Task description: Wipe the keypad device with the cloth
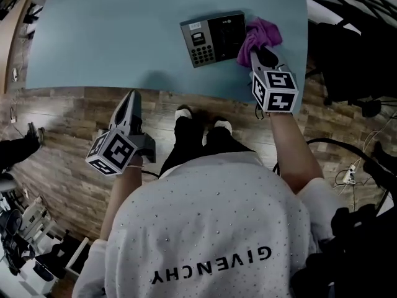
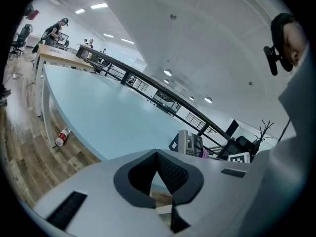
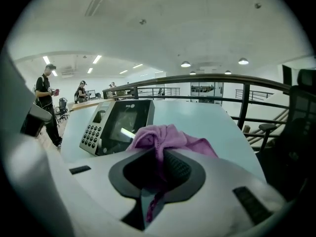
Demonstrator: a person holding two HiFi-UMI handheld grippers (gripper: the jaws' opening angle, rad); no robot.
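Note:
A dark grey keypad device [image 1: 211, 37] lies on the light blue table [image 1: 111, 30], near its right end. Touching the device's right side is a bunched purple cloth [image 1: 260, 35], and my right gripper [image 1: 257, 53] is shut on it. In the right gripper view the cloth [image 3: 168, 139] spills out over the jaws, with the device [image 3: 113, 127] just left of it. My left gripper [image 1: 132, 95] is shut and holds nothing. It hangs off the table over the wooden floor, below the near edge. From the left gripper view the device [image 2: 190, 143] stands far off.
The person's shoes [image 1: 201, 120] stand at the table's near edge. A black office chair [image 1: 347, 61] is at the right, and cables [image 1: 353, 166] trail on the floor. A red and white can [image 2: 60, 137] lies under the table. A railing [image 3: 237, 80] runs beyond it.

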